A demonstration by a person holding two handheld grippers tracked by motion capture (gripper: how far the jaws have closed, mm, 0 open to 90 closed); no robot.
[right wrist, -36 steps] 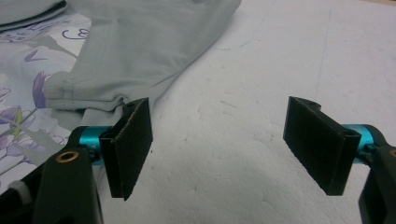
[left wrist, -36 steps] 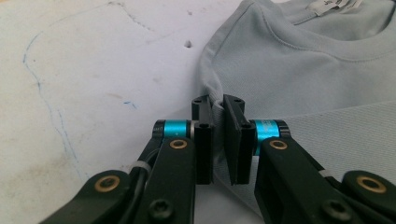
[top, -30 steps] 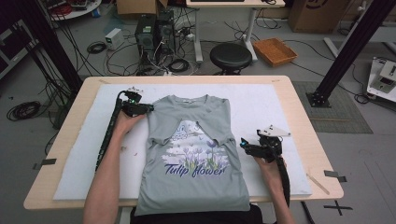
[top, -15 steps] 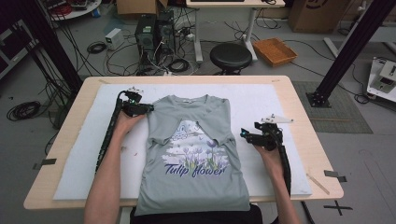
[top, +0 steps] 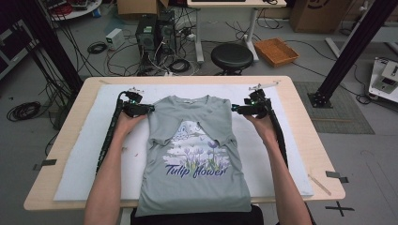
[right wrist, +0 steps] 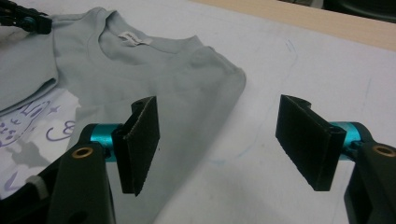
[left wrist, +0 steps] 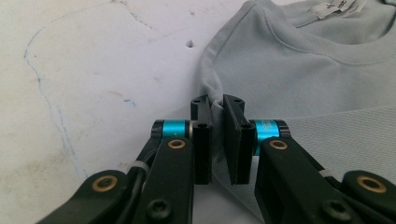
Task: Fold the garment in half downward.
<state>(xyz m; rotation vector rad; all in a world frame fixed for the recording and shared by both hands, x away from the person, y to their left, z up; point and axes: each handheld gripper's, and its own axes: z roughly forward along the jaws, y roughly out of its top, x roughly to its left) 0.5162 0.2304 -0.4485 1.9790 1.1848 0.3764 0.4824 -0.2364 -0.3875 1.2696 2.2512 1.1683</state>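
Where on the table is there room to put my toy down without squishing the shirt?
Bare white mat lies left of the T-shirt, beside the left arm, and on the right between the shirt and the table's wooden edge. The middle is covered by the shirt, and its shoulders are crowded: the left gripper pinches one, the right gripper hovers open by the other.

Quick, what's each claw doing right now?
Left claw: shut on the grey-green printed cotton T-shirt, at its shoulder.
Right claw: open, holding nothing.

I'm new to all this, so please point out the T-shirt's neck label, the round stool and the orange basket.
neck label (right wrist: 134, 38), right gripper view, middle of the white tag.
round stool (top: 231, 55), high view, centre of its seat.
orange basket (top: 276, 50), high view, its woven floor.
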